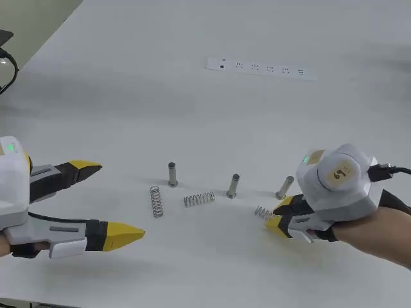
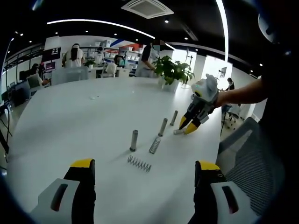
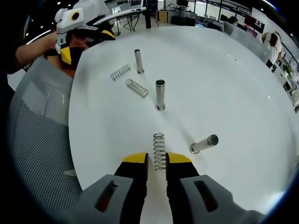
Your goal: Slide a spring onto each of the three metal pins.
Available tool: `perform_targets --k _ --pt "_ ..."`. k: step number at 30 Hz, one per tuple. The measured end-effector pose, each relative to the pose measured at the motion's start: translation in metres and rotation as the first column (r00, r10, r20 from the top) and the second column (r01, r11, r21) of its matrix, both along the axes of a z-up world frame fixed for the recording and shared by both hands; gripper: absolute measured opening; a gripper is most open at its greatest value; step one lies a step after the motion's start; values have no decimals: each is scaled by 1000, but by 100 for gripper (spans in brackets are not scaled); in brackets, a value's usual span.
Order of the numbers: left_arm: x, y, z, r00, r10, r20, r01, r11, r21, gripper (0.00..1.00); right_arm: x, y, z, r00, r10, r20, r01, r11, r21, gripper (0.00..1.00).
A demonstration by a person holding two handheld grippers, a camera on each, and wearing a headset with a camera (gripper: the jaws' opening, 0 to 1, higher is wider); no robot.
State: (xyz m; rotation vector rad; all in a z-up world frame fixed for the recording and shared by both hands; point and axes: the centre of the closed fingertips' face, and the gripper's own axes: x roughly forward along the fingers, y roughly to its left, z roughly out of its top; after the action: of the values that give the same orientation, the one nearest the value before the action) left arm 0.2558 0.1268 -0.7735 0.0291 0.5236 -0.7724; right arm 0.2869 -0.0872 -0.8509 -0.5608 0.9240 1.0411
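Note:
Three short metal pins (image 1: 172,174) (image 1: 232,185) (image 1: 284,187) stand in a row on the white table (image 1: 205,122). Two springs lie loose, one (image 1: 155,201) in front of the left pin and one (image 1: 199,199) between the left and middle pins. My right gripper (image 1: 277,217) is low on the table, shut on the third spring (image 1: 262,212) (image 3: 159,150), whose free end points toward the right pin (image 3: 203,144). My left gripper (image 1: 112,200) (image 2: 145,164) hovers open and holds nothing, left of the pins (image 2: 134,140).
A white power strip (image 1: 260,68) lies at the far side of the table. The table's near edge runs just below both grippers. A grey mesh chair (image 3: 42,130) stands by that edge. A plant (image 2: 173,70) and people are beyond the far end.

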Motion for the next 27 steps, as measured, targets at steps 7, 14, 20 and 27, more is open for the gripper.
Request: perform_targets --k 7,14,20,27 --pt "0 -1 0 1000 0 1 0 1000 -1 85 -1 -2 -3 1000 26 15 -25 999 -21 8" --pt "-1 -1 1 1000 -2 0 2 1000 -1 85 -1 0 2 999 35 22 -35 999 -17 8" --pt "-3 -1 -1 1000 -5 -2 5 1000 -2 85 -3 -1 5 999 44 16 -44 999 -22 8" --pt "-6 -3 0 1000 -7 -5 7 1000 -10 85 -8 1 14 998 58 21 -58 998 -10 8"
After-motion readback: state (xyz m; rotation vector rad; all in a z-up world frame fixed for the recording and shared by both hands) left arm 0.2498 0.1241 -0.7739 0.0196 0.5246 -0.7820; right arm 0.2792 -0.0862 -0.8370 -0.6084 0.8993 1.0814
